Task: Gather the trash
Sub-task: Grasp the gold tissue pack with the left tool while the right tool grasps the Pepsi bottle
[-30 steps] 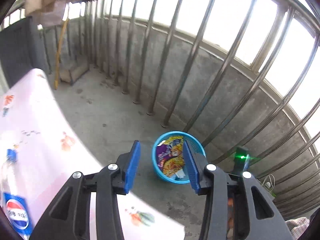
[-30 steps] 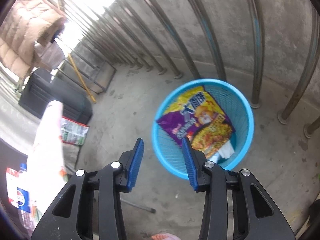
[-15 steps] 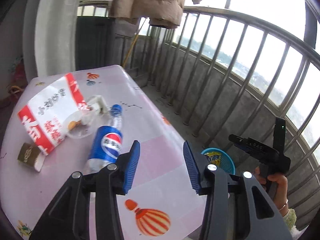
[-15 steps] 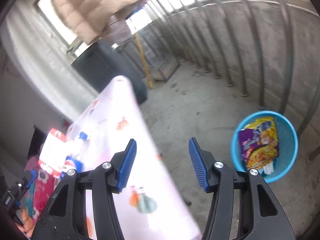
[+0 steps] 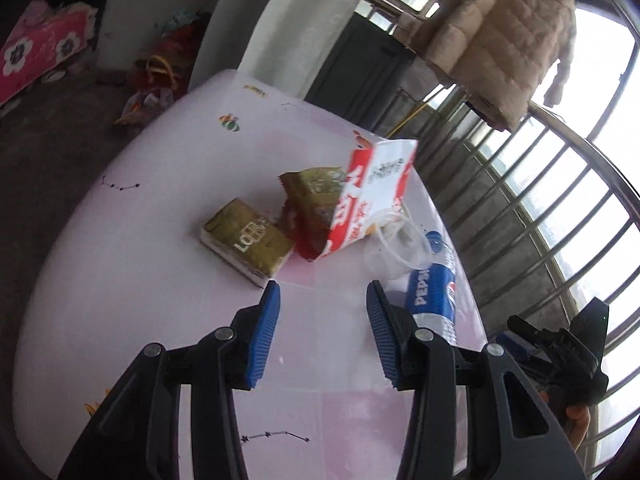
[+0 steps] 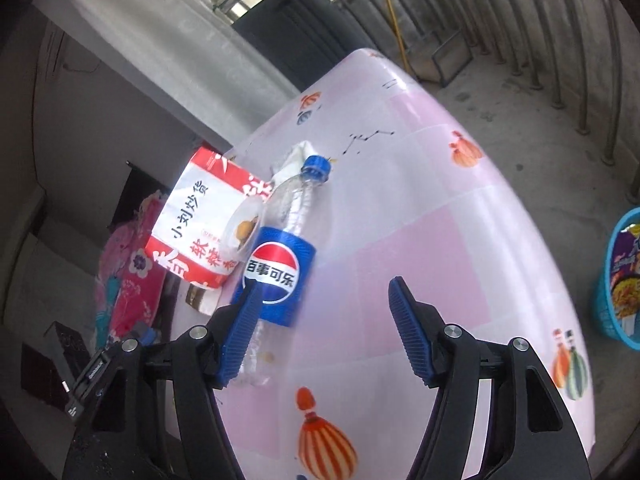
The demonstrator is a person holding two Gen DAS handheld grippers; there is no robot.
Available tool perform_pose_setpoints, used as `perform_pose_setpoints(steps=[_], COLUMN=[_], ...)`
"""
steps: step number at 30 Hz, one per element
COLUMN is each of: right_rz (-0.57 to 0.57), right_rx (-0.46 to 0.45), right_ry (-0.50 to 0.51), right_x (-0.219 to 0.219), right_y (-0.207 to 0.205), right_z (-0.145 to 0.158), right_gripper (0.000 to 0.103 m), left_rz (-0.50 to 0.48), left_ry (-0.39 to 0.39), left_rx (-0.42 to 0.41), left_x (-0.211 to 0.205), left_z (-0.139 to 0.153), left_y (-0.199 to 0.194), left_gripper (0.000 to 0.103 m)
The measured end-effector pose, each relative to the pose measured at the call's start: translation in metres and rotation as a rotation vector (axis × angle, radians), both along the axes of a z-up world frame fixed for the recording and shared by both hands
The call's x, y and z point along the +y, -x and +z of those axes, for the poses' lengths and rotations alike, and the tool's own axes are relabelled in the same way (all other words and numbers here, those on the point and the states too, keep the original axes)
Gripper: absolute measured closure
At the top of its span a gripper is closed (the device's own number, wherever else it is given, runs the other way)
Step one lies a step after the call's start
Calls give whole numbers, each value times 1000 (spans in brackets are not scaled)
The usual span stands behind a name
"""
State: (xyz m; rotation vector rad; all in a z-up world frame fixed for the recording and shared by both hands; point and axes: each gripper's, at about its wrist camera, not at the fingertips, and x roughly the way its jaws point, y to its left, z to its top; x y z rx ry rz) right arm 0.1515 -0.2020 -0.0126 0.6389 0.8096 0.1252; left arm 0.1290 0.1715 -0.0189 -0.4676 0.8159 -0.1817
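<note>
Trash lies on a pink-clothed table: a gold-green packet, a green-red snack wrapper, a red-and-white paper bag, a clear plastic cup and an empty Pepsi bottle. My left gripper hovers open over bare cloth just short of the pile, holding nothing. In the right wrist view the Pepsi bottle lies beside the paper bag. My right gripper is above the table with its jaws opening and nothing between them; its left finger overlaps the bottle's lower end.
A blue trash basket with a noodle wrapper inside stands on the concrete floor to the table's right. A metal railing runs behind the table, with a beige padded coat hung above. Bags and clutter lie on the floor beyond.
Both grippers swung away from the blue basket on the floor to the table and its trash. The right gripper's jaws spread wider. The left gripper's jaws kept their spacing.
</note>
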Motion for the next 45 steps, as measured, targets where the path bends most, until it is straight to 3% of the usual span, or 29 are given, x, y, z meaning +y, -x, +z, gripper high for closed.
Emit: perform_pose_setpoints(steps=[4, 6, 10, 16, 22, 26, 28, 31, 40, 45], right_rz=[6, 0, -15, -37, -26, 7, 29, 60, 109, 178], right_rx=[48, 72, 120, 163, 172, 185, 188, 196, 221, 257], right_ry=[-18, -23, -41, -80, -114, -129, -120, -153, -90, 9], right_x=[21, 26, 32, 38, 42, 48, 54, 55, 43, 44], right_y=[-23, -33, -48, -61, -67, -70, -73, -71, -32, 0], right_z=[-4, -7, -15, -29, -34, -38, -40, -45, -41, -35], right_gripper=[32, 30, 27, 25, 24, 24, 26, 42, 43, 43], left_rz=[115, 158, 216, 247, 210, 174, 158, 128, 5, -88], left_ry=[130, 209, 212, 104, -60, -118, -126, -118, -131, -122], left_rx=[139, 168, 186, 205, 165, 139, 129, 125, 107, 126], left_x=[33, 47, 51, 33, 16, 14, 15, 17, 14, 1], left_z=[-31, -40, -45, -50, -54, -55, -56, -57, -57, -56], left_y=[-39, -53, -78, -105, -112, -108, -104, -95, -36, 13], left_gripper=[51, 51, 45, 43, 43, 43, 46, 51, 52, 52])
